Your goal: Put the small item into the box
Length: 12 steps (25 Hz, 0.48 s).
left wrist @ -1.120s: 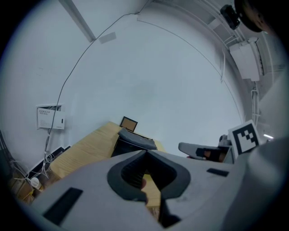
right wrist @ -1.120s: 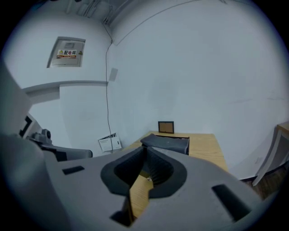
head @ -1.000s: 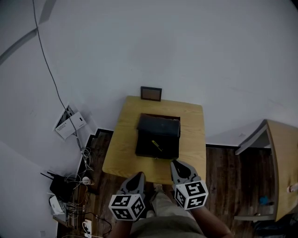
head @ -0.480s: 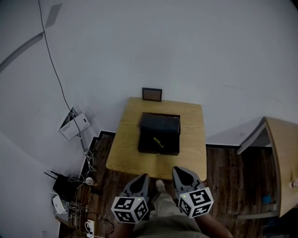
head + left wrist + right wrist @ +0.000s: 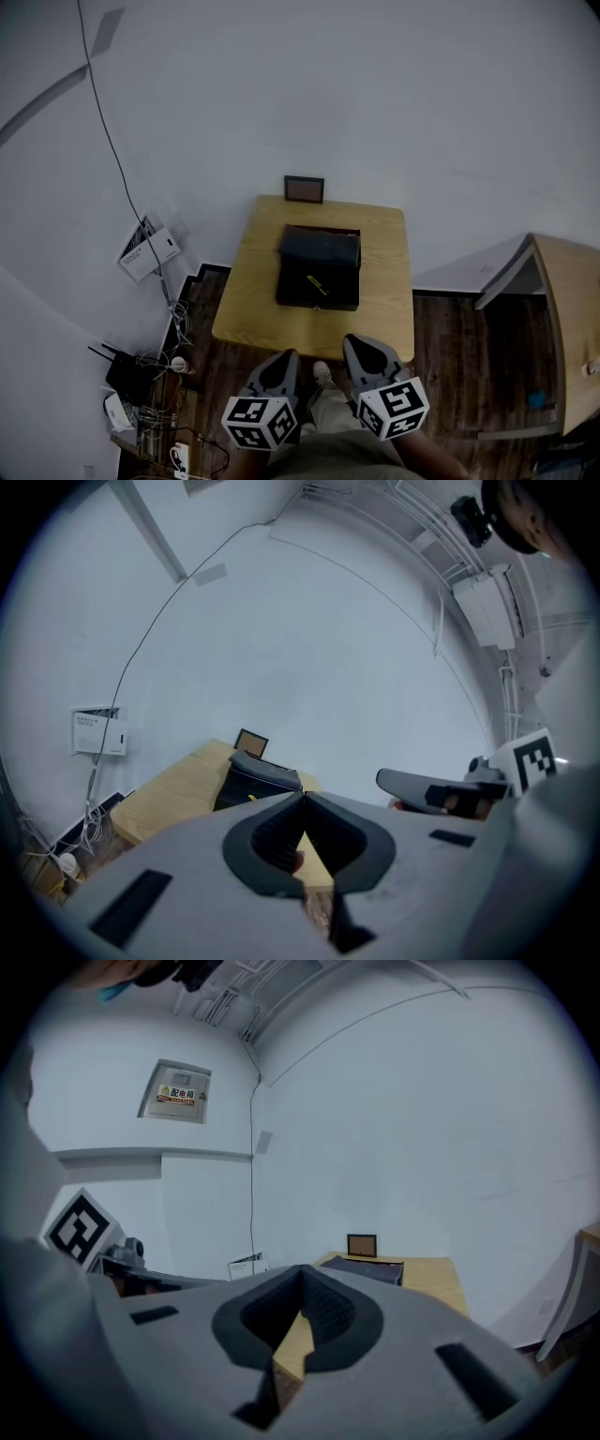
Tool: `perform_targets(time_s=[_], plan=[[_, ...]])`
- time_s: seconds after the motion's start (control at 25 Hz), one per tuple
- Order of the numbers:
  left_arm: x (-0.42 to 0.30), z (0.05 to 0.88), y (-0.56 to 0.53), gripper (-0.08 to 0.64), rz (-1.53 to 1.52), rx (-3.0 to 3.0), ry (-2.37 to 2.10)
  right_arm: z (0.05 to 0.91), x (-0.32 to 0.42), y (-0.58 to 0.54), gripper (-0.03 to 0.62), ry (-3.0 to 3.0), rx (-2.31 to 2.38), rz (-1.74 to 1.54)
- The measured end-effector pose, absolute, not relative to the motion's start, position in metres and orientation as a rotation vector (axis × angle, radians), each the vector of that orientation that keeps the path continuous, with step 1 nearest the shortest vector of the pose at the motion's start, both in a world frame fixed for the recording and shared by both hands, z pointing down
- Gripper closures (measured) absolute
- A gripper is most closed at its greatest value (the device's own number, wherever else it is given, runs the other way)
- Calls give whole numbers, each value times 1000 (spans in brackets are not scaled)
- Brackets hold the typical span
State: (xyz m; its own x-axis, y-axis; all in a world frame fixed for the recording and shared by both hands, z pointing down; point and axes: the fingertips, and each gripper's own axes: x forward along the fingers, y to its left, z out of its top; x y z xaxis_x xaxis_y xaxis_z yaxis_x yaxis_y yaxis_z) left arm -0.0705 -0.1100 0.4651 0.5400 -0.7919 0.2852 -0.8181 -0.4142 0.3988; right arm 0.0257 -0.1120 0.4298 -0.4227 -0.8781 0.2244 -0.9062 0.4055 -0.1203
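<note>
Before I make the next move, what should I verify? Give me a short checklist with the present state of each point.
1. The left gripper is empty, jaws together: ok.
2. The right gripper is empty, jaws together: ok.
3. Both grippers are clear of the table, on its near side: ok.
4. The black box sits on the table, in plain view: ok.
5. The yellow item is properly inside the box: cannot tell.
</note>
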Motion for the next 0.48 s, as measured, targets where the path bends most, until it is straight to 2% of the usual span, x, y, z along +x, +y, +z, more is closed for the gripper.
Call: perform_targets(time_s=[0.48], plan=[[-70, 467, -118, 557, 78, 2281, -1292, 426, 23, -120, 592, -2544, 1593, 328]])
